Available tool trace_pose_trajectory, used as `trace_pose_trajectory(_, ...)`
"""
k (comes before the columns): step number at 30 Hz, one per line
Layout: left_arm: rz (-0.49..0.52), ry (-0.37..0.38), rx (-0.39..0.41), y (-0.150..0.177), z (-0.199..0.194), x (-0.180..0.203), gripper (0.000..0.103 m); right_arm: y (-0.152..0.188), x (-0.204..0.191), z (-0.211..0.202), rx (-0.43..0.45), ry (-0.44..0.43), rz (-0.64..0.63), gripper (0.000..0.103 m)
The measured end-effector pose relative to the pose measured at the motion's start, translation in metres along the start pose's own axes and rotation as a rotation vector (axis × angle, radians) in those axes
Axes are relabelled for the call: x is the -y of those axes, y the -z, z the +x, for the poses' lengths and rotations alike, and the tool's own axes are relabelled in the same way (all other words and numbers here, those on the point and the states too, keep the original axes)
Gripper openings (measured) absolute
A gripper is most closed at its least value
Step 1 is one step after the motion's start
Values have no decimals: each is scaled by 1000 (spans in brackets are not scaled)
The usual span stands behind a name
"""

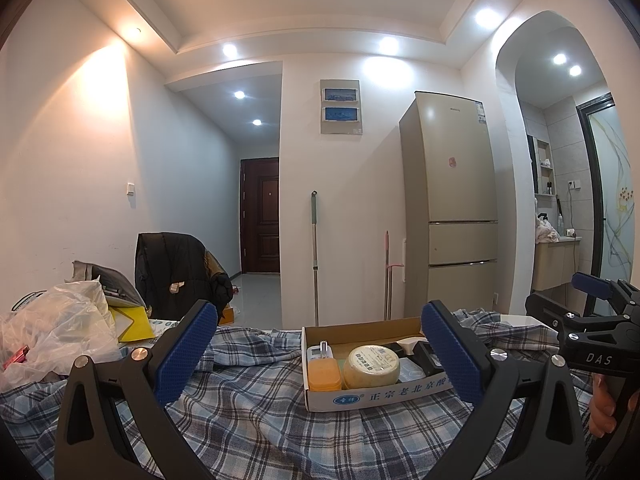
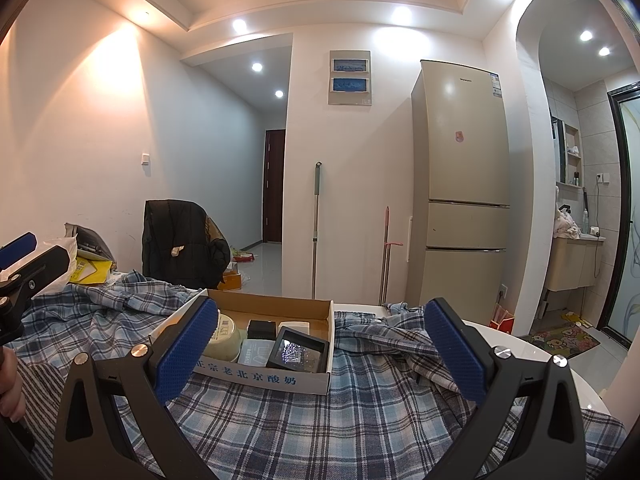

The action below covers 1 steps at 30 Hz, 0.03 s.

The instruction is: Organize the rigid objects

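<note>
A shallow cardboard box (image 1: 376, 398) (image 2: 280, 378) lies on a blue plaid cloth (image 1: 256, 412) (image 2: 360, 408). It holds an orange block (image 1: 323, 374), a round yellow tub (image 1: 372, 366) (image 2: 224, 340), a white remote (image 1: 320, 350), a black case with a clear lid (image 2: 298, 350), a small black box (image 2: 262, 329) and white items. My left gripper (image 1: 320, 354) is open and empty, just short of the box. My right gripper (image 2: 320, 354) is open and empty, near the box's right half. Each gripper shows at the edge of the other's view.
Plastic bags and yellow packets (image 1: 72, 328) lie at the table's left. A chair with a black jacket (image 1: 176, 276) stands behind. A fridge (image 1: 456, 208), mop (image 1: 315, 256) and hallway door (image 1: 260, 216) are beyond. The white table edge (image 2: 520, 344) curves at right.
</note>
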<state>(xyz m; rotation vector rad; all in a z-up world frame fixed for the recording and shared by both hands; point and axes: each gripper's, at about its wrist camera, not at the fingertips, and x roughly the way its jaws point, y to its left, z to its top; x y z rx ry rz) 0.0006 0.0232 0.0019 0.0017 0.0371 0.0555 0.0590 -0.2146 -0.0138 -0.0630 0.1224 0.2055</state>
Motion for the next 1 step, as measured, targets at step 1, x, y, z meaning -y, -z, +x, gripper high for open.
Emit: trace_pose_trajectory(1,-1,0,0,0,0,0,103,0,0,0,0,0,0,103)
